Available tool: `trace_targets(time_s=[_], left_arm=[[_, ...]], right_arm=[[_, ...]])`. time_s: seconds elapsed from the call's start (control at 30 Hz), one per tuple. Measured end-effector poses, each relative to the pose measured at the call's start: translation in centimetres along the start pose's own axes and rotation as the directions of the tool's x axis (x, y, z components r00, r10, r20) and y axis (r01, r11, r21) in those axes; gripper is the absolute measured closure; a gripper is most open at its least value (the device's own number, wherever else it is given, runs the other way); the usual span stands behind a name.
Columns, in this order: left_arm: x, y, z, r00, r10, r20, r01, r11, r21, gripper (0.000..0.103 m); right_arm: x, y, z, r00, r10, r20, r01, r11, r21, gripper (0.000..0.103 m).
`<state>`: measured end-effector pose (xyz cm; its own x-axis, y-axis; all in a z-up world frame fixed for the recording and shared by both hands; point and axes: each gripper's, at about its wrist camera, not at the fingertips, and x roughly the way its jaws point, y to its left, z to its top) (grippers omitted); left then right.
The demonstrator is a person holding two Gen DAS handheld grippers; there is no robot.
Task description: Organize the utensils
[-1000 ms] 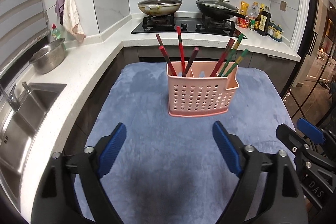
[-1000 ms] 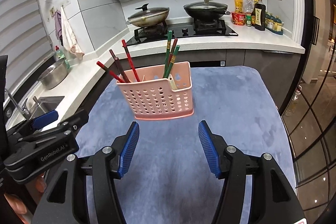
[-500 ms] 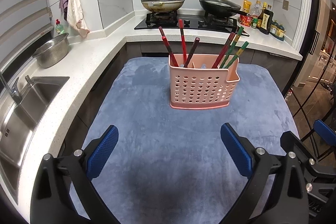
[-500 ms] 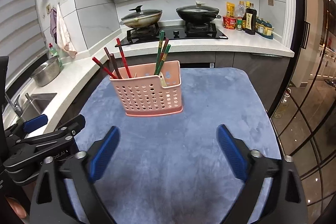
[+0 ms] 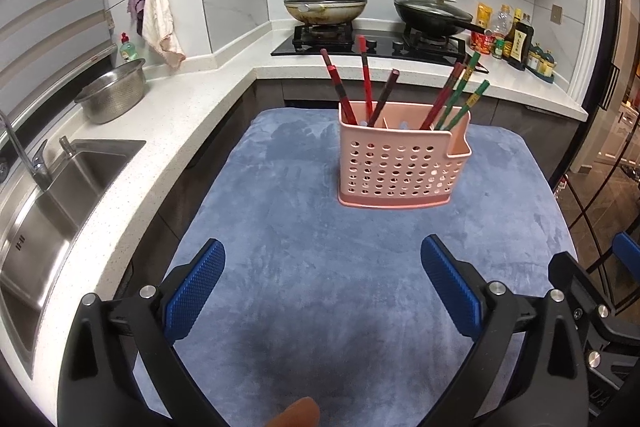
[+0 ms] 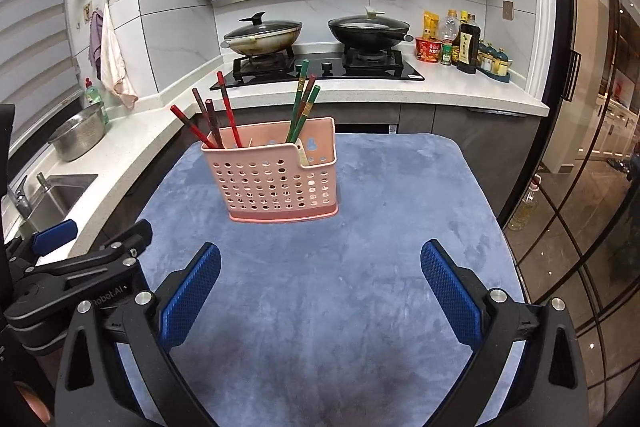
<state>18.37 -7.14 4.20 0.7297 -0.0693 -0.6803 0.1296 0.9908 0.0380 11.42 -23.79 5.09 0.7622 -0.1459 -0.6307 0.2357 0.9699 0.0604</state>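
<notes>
A pink holder (image 5: 402,163) with round holes in its walls stands upright on a blue-grey cloth (image 5: 320,307) that covers the table, toward the far half of it. Red chopsticks (image 5: 362,83) lean in its left compartment; green chopsticks (image 5: 466,99) with one more red one lean in the right compartment.

Nearer the camera, well apart from the holder, the left gripper (image 5: 322,281) hangs over bare cloth. Its jaws have just been opening and stand wide, with nothing between the blue pads (image 5: 194,297). The right gripper (image 6: 320,281) is beside it, also over bare cloth; its jaws too have just been opening, stand wide and hold nothing.

Left of the table run a white counter (image 5: 160,131) with a steel sink (image 5: 52,203) and a steel bowl (image 5: 112,93). Behind the table, a stove (image 6: 320,67) carries two lidded pans (image 6: 262,37), with bottles (image 6: 466,43) at its right.
</notes>
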Motion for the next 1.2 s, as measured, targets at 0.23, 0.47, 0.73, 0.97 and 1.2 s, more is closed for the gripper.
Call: trace_targets(time_s=[0.23, 0.47, 0.73, 0.97, 1.2], left_arm=[[0.1, 0.2, -0.1, 1.0, 0.002, -0.006, -0.002, 1.0, 0.001, 0.009], [0.2, -0.1, -0.3, 1.0, -0.005, -0.01, 0.005, 1.0, 0.025, 0.009], [0.5, 0.0, -0.5, 1.0, -0.006, -0.015, 0.006, 1.0, 0.025, 0.009], [0.9, 0.2, -0.7, 1.0, -0.005, -0.029, 0.006, 1.0, 0.021, 0.009], [1.1, 0.2, -0.8, 0.999, 0.003, -0.038, -0.002, 1.0, 0.02, 0.009]], right_arm=[[0.0, -0.1, -0.2, 1.0, 0.0, -0.006, 0.0, 1.0, 0.002, 0.007], [0.1, -0.2, -0.4, 1.0, -0.008, -0.006, 0.008, 1.0, 0.008, 0.007], [0.5, -0.1, -0.7, 1.0, -0.01, -0.018, 0.011, 1.0, 0.009, 0.007], [0.6, -0.2, -0.8, 1.0, -0.009, -0.025, 0.009, 1.0, 0.008, 0.007], [0.8, -0.2, -1.0, 0.999, -0.005, -0.036, 0.005, 1.0, 0.009, 0.007]])
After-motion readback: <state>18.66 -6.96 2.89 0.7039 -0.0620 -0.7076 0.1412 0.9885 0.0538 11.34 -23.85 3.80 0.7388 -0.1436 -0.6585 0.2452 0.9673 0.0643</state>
